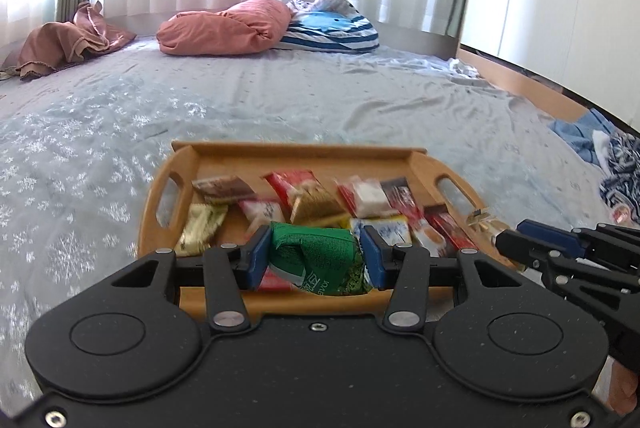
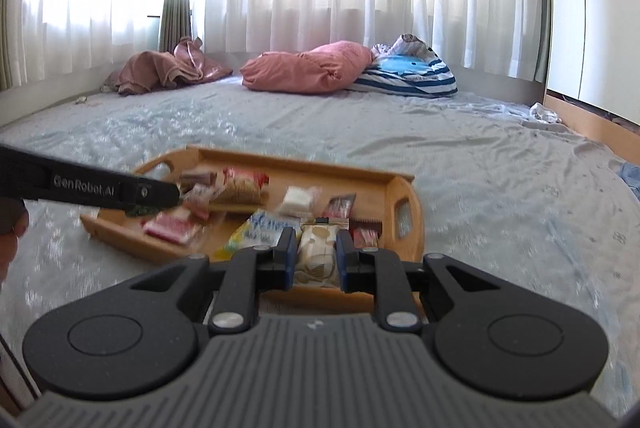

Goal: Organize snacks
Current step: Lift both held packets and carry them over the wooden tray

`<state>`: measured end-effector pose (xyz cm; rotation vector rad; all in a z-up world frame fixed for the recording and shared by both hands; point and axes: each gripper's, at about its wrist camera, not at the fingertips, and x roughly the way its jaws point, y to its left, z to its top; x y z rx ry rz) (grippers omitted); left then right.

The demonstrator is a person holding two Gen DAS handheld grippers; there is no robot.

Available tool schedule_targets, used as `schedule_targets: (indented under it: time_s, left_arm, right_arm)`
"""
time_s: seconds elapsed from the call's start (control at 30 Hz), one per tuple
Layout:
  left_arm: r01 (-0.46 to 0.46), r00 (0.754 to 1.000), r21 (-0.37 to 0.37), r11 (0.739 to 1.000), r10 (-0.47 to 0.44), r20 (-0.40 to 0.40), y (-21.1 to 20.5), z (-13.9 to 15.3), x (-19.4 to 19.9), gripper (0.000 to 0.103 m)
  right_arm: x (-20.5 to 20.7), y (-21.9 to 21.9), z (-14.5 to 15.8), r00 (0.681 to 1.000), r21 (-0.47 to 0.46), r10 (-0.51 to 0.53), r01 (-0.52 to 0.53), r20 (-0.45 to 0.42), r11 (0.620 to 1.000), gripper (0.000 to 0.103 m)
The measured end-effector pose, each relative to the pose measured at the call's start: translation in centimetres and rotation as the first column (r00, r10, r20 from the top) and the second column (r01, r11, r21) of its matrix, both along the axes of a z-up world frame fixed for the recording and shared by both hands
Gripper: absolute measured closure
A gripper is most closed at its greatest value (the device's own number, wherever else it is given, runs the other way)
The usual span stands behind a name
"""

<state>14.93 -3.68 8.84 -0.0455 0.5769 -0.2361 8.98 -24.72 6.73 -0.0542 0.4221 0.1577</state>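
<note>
A wooden tray (image 1: 296, 152) with handle slots lies on the bed, and several wrapped snacks lie scattered in it. My left gripper (image 1: 314, 248) is shut on a green snack packet (image 1: 316, 258), held over the tray's near edge. In the right wrist view my right gripper (image 2: 316, 252) is shut on a cream and gold snack packet (image 2: 317, 256) above the tray's (image 2: 304, 164) near right corner. The right gripper (image 1: 520, 242) also shows at the right edge of the left wrist view. The left gripper's side (image 2: 88, 188) reaches in from the left over the tray.
The tray rests on a pale blue patterned bedspread (image 1: 100, 132). At the bed's far end lie a pink pillow (image 1: 224, 28), a blue striped cushion (image 1: 332, 28) and brown cloth (image 1: 68, 44). Crumpled blue clothes (image 1: 616, 164) lie at the right. White curtains hang behind.
</note>
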Motion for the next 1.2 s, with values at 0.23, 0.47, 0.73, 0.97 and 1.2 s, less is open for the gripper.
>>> schedule_targets:
  time_s: [0.23, 0.47, 0.73, 0.97, 1.2]
  left_arm:
    - [-0.05, 0.999, -0.027, 0.998, 0.05, -0.014, 1.0, 0.5, 4.8, 0.058]
    - [-0.096, 0.995, -0.005, 0.995, 0.096, -0.039, 1.4, -0.3, 9.9, 0.058]
    - [-0.181, 0.976, -0.027, 0.983, 0.176, -0.125, 2.0, -2.4, 16.1, 0.058]
    - [-0.192, 0.97, 0.023, 0.981, 0.194, -0.149, 0.9, -4.2, 19.7, 0.057]
    - [-0.208, 0.964, 0.032, 0.978, 0.21, -0.163, 0.4, -5.8, 21.8, 0.057]
  right_arm:
    - [5.0, -0.1, 1.4, 1.0, 0.045, -0.006, 0.006, -0.015, 0.999, 0.079]
    - [10.3, -0.8, 1.5, 0.997, 0.104, -0.033, 0.04, -0.066, 0.994, 0.079]
    - [16.1, -0.9, 0.6, 0.986, 0.151, -0.051, 0.076, -0.161, 0.986, 0.079]
    - [20.0, -0.8, -1.4, 0.971, 0.18, -0.08, 0.122, -0.227, 0.976, 0.079]
    - [21.9, 0.0, -2.8, 0.965, 0.144, -0.094, 0.132, -0.245, 0.981, 0.079]
